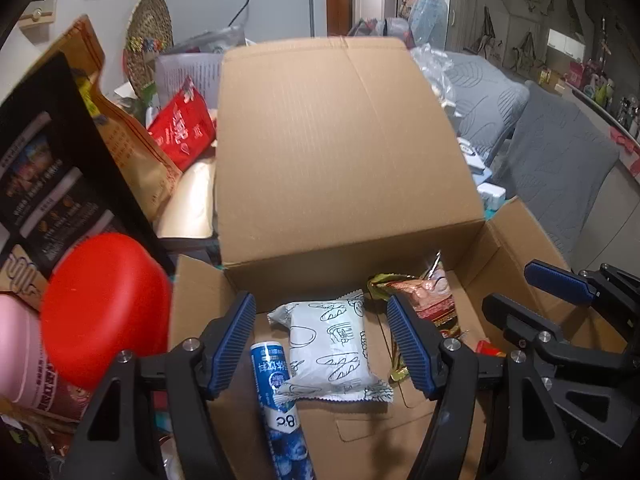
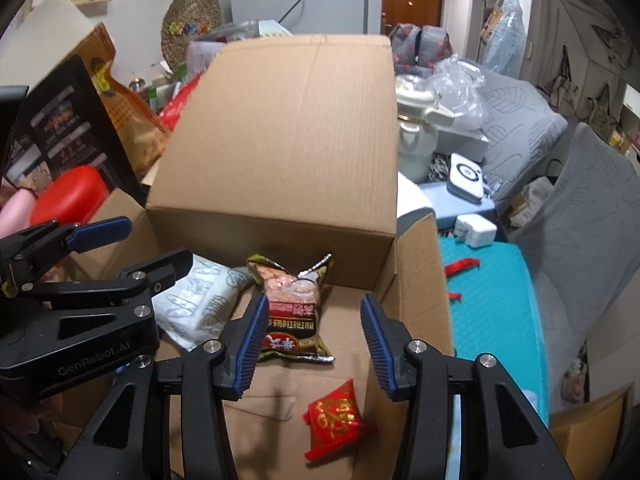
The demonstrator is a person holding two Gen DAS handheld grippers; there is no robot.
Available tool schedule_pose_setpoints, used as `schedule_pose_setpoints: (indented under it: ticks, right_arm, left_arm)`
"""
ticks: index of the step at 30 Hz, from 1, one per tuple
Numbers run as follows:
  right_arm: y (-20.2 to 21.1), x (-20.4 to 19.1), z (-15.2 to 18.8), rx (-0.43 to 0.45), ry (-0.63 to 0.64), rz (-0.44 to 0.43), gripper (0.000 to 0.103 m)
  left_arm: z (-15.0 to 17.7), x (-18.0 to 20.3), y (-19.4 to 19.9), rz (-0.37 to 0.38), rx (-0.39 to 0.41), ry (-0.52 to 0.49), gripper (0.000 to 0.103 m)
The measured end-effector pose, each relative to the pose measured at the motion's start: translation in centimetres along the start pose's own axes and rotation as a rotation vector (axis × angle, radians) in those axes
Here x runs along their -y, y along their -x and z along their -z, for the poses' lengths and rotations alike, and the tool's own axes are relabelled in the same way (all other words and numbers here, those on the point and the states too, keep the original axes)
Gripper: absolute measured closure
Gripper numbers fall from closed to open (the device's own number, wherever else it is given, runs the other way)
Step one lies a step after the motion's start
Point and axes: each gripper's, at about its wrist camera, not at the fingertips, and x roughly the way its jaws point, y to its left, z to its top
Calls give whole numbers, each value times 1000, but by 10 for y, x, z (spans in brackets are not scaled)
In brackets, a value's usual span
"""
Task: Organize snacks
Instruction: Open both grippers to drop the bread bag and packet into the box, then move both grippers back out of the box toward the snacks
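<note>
An open cardboard box (image 1: pixel 344 152) holds snacks. In the left wrist view my left gripper (image 1: pixel 322 344) is open and empty above a white bread packet (image 1: pixel 332 348) and a blue tube-shaped pack (image 1: pixel 276 400). A brown-red snack bag (image 1: pixel 432 300) lies behind. In the right wrist view my right gripper (image 2: pixel 314 346) is open and empty above the box floor (image 2: pixel 276 408), with the brown-red bag (image 2: pixel 294 308) just ahead and a small red packet (image 2: pixel 334 416) below. The white packet (image 2: pixel 196 304) lies left. The right gripper also shows in the left wrist view (image 1: pixel 532 292), and the left gripper in the right wrist view (image 2: pixel 132 244).
Left of the box stand a red lid (image 1: pixel 104 308), a pink container (image 1: pixel 16 352), a black carton (image 1: pixel 48 176), an orange bag (image 1: pixel 128 144) and a red bag (image 1: pixel 184 128). A teal mat (image 2: pixel 492 308) and grey sofa cushions (image 2: pixel 592 220) lie right.
</note>
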Motion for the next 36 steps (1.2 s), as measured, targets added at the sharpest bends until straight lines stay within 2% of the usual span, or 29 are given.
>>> schedule_pose_setpoints:
  ticks: [11, 20, 26, 29, 32, 36]
  right_arm:
    - [67, -2, -3, 104, -20, -17, 55]
    - [134, -8, 6, 198, -21, 28, 55]
    - [174, -16, 20, 247, -6, 56, 55]
    - [194, -20, 30, 272, -1, 67, 51]
    - [211, -26, 41, 291, 4, 79, 51]
    - [234, -33, 58, 316, 14, 87, 41]
  left_arm:
    - [-3, 6, 76, -1, 113, -10, 35]
    - [7, 20, 149, 7, 230, -43, 35]
    - [23, 25, 186, 21, 276, -56, 35]
    - [33, 26, 207, 37, 299, -59, 35]
    - [42, 28, 222, 39, 319, -66, 35]
    - [59, 30, 242, 63, 338, -70, 31]
